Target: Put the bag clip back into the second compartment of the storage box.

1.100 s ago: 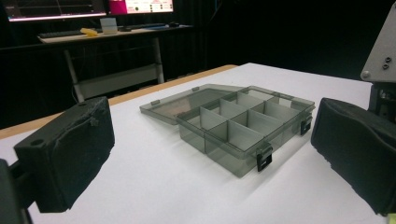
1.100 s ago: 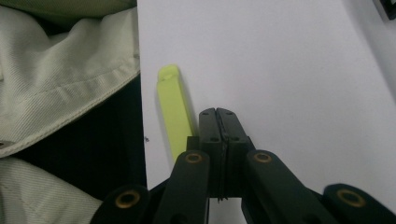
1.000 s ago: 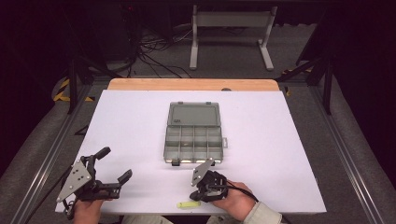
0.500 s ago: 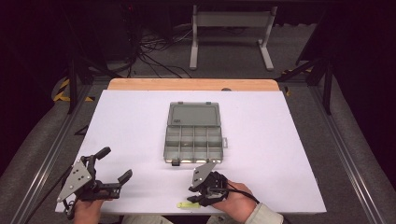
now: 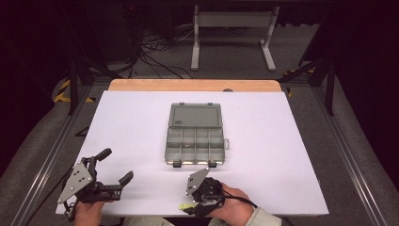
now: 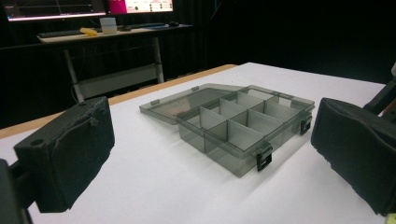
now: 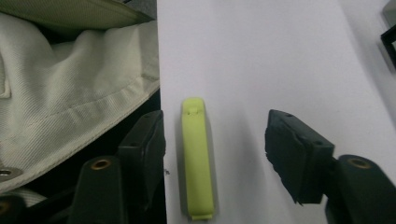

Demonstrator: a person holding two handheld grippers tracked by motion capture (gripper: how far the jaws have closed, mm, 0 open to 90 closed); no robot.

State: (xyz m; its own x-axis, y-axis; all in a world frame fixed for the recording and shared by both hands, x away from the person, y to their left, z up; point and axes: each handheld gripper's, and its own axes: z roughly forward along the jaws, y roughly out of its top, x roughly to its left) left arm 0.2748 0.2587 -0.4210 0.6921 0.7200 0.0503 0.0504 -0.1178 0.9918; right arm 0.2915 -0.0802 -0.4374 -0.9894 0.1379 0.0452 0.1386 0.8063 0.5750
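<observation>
Right gripper (image 7: 215, 158) moved nearer table edge, jaws wide, yellow-green bar (image 7: 198, 158) lying loose between them, nothing gripped

We can't read the organizer box (image 5: 195, 136) compartments' contents from above; yellow-green stick (image 7: 198, 157) mostly hidden there by right gripper (image 5: 203, 194).

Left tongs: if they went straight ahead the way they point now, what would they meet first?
Probably the open grey divider box, at its near latched corner. The left tongs are open, with bare white table between them and the box.
</observation>
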